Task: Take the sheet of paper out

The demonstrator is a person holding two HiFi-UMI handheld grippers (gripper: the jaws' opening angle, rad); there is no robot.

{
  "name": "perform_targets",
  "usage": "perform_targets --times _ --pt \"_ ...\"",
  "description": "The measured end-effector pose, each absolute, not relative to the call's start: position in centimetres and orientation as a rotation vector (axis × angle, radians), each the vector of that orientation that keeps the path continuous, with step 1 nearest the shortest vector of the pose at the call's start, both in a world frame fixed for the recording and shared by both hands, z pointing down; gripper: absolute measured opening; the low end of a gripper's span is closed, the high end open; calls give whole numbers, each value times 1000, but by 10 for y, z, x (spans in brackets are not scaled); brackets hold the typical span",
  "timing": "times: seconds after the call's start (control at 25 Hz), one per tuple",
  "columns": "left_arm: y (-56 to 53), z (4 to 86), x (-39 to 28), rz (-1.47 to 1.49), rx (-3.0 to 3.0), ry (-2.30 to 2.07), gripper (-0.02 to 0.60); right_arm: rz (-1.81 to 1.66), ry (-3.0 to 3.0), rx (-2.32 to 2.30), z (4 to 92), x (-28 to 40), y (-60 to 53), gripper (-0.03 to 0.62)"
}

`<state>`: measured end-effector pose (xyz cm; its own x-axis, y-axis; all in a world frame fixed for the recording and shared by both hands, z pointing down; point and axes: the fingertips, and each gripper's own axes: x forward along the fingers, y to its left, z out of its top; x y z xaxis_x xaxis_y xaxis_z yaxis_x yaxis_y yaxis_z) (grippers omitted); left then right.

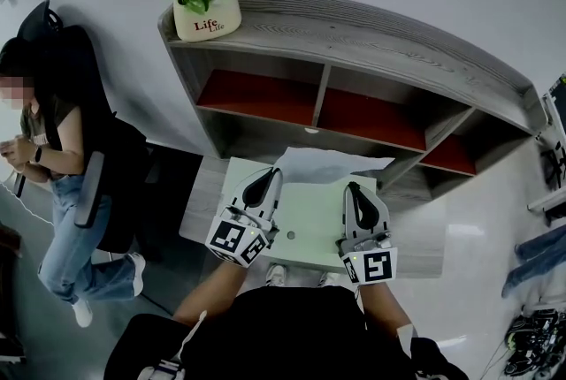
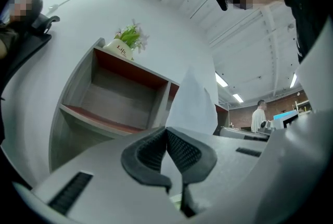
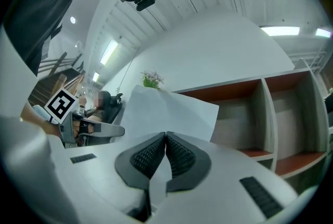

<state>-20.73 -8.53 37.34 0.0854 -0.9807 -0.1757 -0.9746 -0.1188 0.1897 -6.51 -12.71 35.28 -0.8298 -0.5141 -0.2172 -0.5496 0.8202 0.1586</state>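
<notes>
A white sheet of paper [image 1: 329, 164] is held up at its near edge by both grippers, in front of the shelf. My left gripper [image 1: 265, 181] is shut on the sheet's left part; in the left gripper view the paper [image 2: 193, 103] rises from between the closed pads [image 2: 182, 147] of the gripper [image 2: 167, 132]. My right gripper [image 1: 354, 191] is shut on the right part, and the sheet [image 3: 166, 113] spreads ahead of this gripper [image 3: 165, 137] in the right gripper view. Below them a pale green flat folder [image 1: 309, 219] lies on a grey table [image 1: 199, 201].
A grey shelf unit [image 1: 371, 38] with red-floored compartments stands against the white wall just ahead. A flower pot [image 1: 206, 11] sits on its top left corner. A person [image 1: 62, 148] sits in a chair at the left. Cables [image 1: 531, 338] lie on the floor at the right.
</notes>
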Motion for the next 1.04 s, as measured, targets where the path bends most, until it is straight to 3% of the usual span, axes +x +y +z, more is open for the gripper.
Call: perform_targets --times 1.04 --pt "-93 382 -215 -367 2199 -2127 6 281 2891 -849 373 -63 -131 21"
